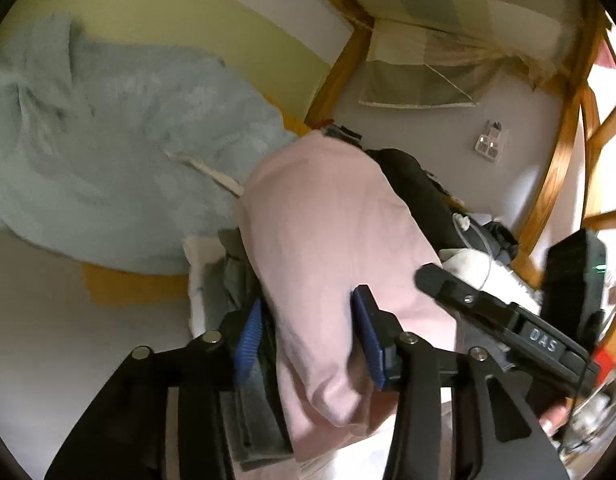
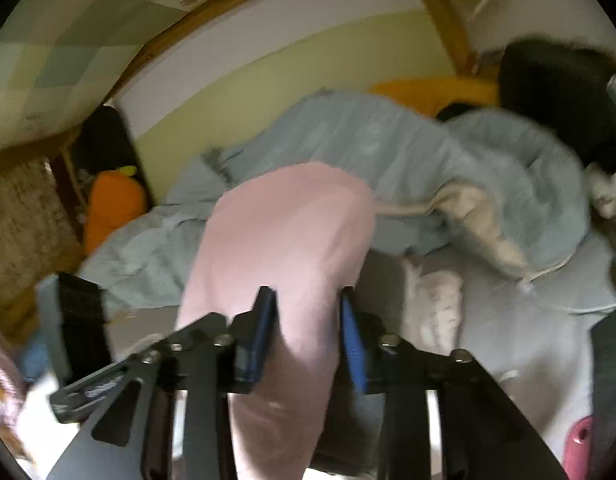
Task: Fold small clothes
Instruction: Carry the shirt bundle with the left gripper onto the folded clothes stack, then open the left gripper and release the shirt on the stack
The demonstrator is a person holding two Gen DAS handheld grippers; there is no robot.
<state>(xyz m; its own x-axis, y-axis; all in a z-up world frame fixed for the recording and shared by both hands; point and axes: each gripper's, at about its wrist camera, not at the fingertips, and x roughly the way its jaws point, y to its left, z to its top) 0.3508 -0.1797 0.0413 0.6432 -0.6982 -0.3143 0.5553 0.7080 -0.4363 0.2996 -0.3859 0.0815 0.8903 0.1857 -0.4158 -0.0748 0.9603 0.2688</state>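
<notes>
A pink garment (image 1: 328,220) lies folded in a thick, rounded bundle on the bed and runs straight out between the jaws of both grippers. My left gripper (image 1: 308,340) has a blue pad on each side of it. The cloth bulges loosely and is not pinched. A grey folded cloth (image 1: 252,412) sits under the pink one by the left pad. My right gripper (image 2: 306,328) likewise brackets the pink garment (image 2: 284,232), jaws apart, cloth unpinched. One black finger (image 1: 468,300) of the right gripper shows at the right of the left wrist view.
A rumpled light blue blanket (image 1: 108,140) (image 2: 348,152) lies behind the garment on the pale grey sheet (image 1: 48,300). A wooden bed frame (image 1: 340,76) runs along the wall. An orange plush (image 2: 112,204) sits far left, a white cloth (image 2: 436,304) to the right, and dark clothes (image 1: 420,192) beyond.
</notes>
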